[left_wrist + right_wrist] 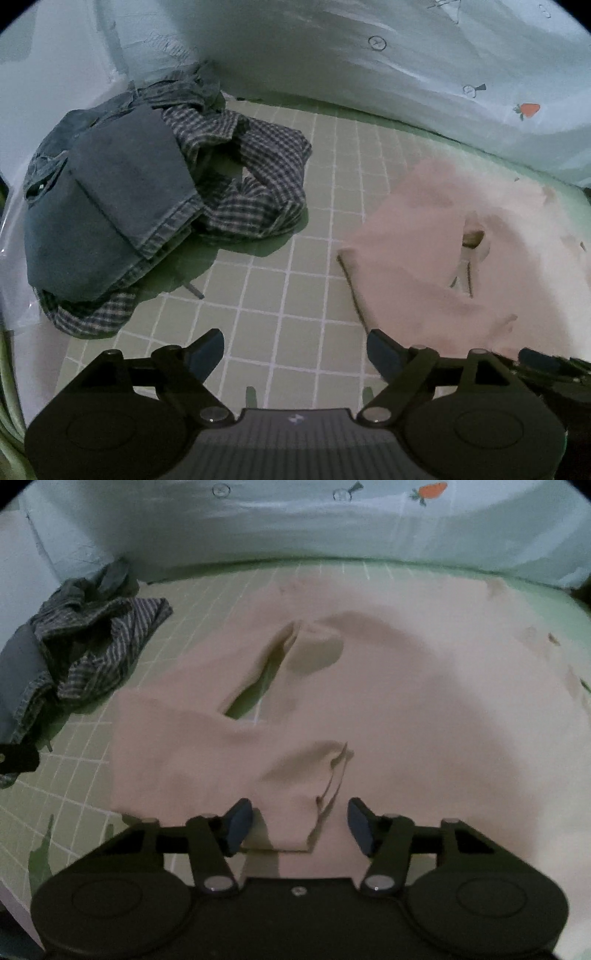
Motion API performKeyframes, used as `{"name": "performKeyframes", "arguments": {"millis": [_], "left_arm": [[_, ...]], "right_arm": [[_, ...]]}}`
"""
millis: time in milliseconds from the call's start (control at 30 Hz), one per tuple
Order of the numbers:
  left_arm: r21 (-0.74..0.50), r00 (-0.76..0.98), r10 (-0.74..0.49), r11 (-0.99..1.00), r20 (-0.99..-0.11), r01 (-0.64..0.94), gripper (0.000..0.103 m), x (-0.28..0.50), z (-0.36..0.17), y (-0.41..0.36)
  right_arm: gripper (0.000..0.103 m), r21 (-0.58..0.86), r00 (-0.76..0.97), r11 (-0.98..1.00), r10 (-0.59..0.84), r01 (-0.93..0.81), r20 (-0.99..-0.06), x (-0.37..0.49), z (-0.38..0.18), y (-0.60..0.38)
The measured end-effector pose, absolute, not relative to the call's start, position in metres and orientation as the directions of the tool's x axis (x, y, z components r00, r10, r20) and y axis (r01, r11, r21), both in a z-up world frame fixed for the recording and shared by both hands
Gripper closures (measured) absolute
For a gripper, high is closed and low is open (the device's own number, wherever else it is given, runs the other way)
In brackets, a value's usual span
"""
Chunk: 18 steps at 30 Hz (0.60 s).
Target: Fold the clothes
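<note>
We judge the folding barely begun: the pink garment (pixel 388 701) lies spread, one flap turned over, on the green gridded worktop (pixel 295 295), the denim and plaid heap (pixel 147 206) waits untouched, and our left gripper (pixel 295 350) and right gripper (pixel 301 823) hover with jaws released, holding nothing.

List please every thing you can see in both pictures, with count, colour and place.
Garment: one, pale pink, spread on the mat, right side.
Clothes pile: one heap, dark blue denim and checked cloth, far left of the mat.
Mat: one, green with white grid, under everything.
Backdrop cloth: one, pale blue with small prints, behind the mat.
Left gripper: one, black, open, over bare mat.
Right gripper: one, black, open, over the garment's near edge.
</note>
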<state>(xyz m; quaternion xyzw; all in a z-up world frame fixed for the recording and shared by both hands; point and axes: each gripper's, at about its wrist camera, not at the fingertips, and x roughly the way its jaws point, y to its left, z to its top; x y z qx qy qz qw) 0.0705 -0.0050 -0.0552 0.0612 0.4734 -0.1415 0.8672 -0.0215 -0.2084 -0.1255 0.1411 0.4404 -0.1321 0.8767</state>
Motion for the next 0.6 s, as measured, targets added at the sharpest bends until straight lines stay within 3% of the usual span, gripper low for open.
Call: {"name": "performKeyframes", "arguments": {"millis": [33,100,200,400,600], "left_arm": [[-0.024,0.509,-0.18,0.955,-0.842,0.297,0.018,0.071,-0.056,-0.002],[-0.025,0.503,-0.171,0.958,-0.847,0.284,0.018,0.073,-0.059,0.001],[-0.025,0.496,-0.162,0.962,-0.853,0.272,0.018,0.076,-0.06,0.004],[-0.03,0.494,-0.16,0.965,-0.855,0.261,0.018,0.078,-0.059,-0.009],[-0.024,0.498,-0.157,0.964,-0.853,0.264,0.018,0.075,-0.052,-0.037]], "right_arm": [[0.049,0.132,0.578,0.925,-0.108,0.357,-0.809,-0.02,-0.126,-0.208],[0.072,0.136,0.586,0.931,-0.095,0.338,-0.805,-0.018,-0.124,-0.206],[0.099,0.103,0.596,0.952,-0.094,0.289,-0.798,-0.016,-0.12,-0.2],[0.1,0.037,0.66,0.977,-0.114,0.21,-0.743,-0.023,-0.098,-0.197],[0.101,0.056,0.708,0.967,-0.141,0.248,-0.692,-0.03,-0.071,-0.232]]}}
